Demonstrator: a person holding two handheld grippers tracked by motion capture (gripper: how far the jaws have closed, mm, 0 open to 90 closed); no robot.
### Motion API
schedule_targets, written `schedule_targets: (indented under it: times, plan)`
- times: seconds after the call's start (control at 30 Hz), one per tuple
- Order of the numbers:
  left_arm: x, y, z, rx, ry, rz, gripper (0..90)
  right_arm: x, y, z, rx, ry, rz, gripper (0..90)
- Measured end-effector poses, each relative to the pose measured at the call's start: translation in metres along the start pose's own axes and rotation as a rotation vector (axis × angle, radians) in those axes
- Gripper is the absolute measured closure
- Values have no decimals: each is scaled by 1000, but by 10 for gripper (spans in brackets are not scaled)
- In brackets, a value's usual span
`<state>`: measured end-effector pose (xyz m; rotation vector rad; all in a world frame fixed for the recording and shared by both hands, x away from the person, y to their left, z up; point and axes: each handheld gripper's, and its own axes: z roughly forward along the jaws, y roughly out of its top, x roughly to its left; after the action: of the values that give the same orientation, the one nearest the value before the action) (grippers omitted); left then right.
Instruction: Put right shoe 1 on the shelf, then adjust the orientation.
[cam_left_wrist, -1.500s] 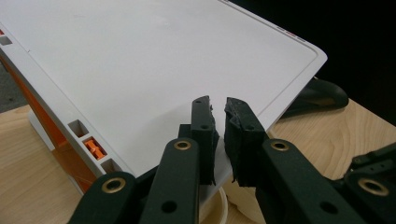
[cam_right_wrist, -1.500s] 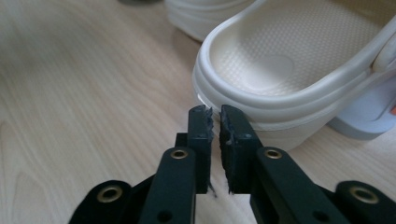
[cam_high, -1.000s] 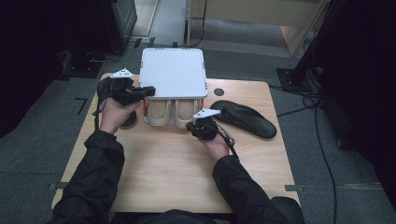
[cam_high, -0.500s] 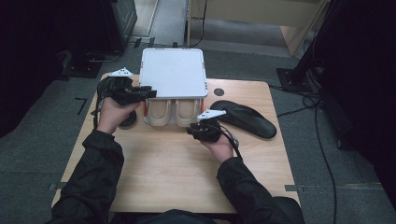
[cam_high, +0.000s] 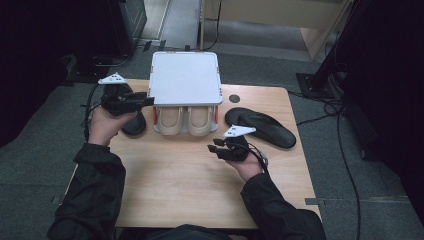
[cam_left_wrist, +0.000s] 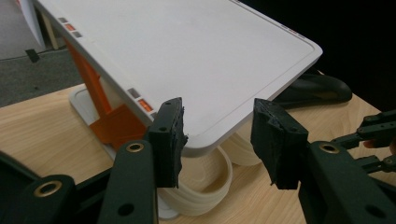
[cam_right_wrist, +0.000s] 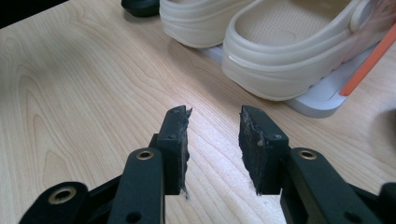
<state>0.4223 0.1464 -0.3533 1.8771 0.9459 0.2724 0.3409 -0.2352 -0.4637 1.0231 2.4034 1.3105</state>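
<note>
Cream clogs under the white rack shelf

From above, cream clogs (cam_high: 187, 120) sit on the rack (cam_high: 186, 77) base; my left gripper (cam_high: 141, 101) hovers beside it. Left gripper view: jaws just opened, empty. Right gripper view: my right gripper (cam_right_wrist: 214, 122) likewise opened, empty, over the table (cam_right_wrist: 84, 102).

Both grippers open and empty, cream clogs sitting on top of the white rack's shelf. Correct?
Not quite. The cream clogs sit under the white rack's top shelf, on its base, as the high view shows. The left gripper and right gripper are open and empty.
</note>
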Motion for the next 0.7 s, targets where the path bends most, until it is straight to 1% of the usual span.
schedule_targets:
  times: [0.03, 0.1, 0.17, 0.3, 0.43, 0.53, 0.57, 0.6, 0.63, 0.7]
  plan:
    - [0, 0, 0, 0, 0, 0, 540, 0, 0, 0, 0, 0, 0, 624]
    - [3, -4, -6, -8, 13, -15, 540, -1, -1, -1, -5, 3, -6, 620]
    - [4, -6, -9, -9, 22, -18, 539, -3, -1, -1, -1, -2, -13, 621]
    - [8, -13, -14, -7, 41, -26, 537, -6, -1, 1, -14, -3, -7, 621]
    - [13, -22, -14, 3, 60, -28, 536, -8, 2, 2, -17, 1, 3, 622]
    - [19, -29, -13, 11, 57, -48, 538, -9, 2, 4, -15, 7, 13, 623]
    - [19, -29, -13, 11, 57, -48, 539, -10, 2, 4, -12, 4, 16, 622]
    - [25, -34, -11, 12, 58, -62, 539, -10, 2, 4, -9, 2, 16, 623]
    - [27, -36, -11, 12, 58, -67, 539, -10, 2, 4, -8, 4, 15, 623]
    - [32, -41, -10, 8, 76, -75, 547, -10, 2, 4, -6, 3, 17, 622]
